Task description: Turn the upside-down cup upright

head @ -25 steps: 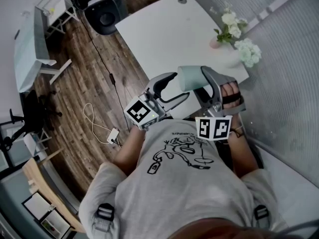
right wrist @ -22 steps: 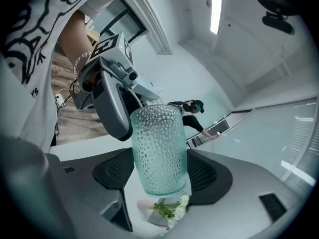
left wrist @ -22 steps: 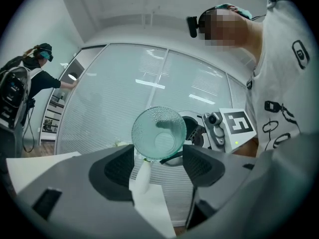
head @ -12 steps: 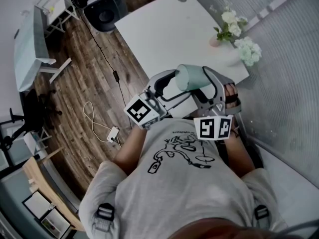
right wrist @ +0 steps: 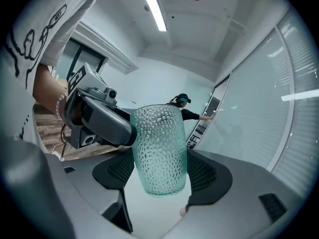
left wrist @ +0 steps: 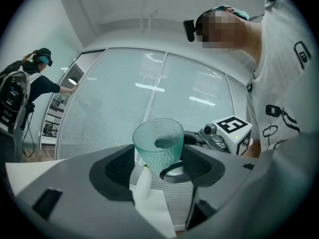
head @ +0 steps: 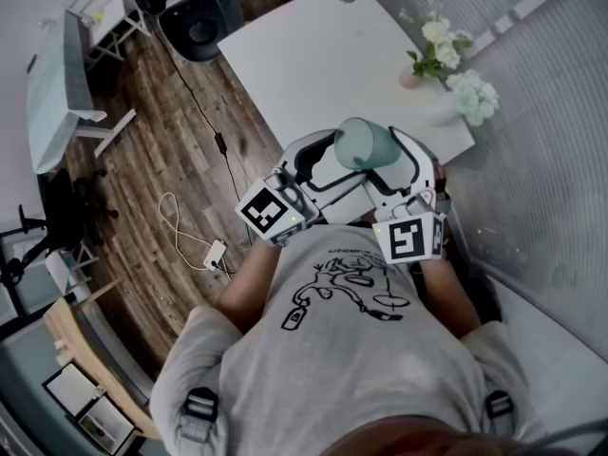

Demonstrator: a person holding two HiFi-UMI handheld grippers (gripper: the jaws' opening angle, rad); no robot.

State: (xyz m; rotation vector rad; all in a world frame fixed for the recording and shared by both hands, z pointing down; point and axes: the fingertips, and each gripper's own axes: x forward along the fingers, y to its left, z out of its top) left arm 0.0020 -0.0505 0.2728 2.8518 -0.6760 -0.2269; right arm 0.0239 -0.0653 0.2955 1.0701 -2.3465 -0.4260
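A clear green dimpled cup (head: 364,143) hangs in the air over the near edge of the white table (head: 304,55), tilted on its side. Its mouth faces my left gripper. My right gripper (head: 382,161) is shut on it, and in the right gripper view the cup (right wrist: 159,153) sits pinched between both pads. My left gripper (head: 334,161) is open, its fingertips beside the cup's mouth end. In the left gripper view the cup (left wrist: 158,143) stands between the spread jaws, with a right gripper finger under it.
A pink vase of white flowers (head: 454,72) stands at the table's right edge by the glass wall. A black office chair (head: 195,22) is beyond the table. A white cable (head: 180,226) lies on the wood floor at left. Another person (left wrist: 25,83) stands far off.
My right gripper has rolled and shifted slightly left with the cup, swinging its mouth toward the left gripper. The left gripper has barely moved and stays open.
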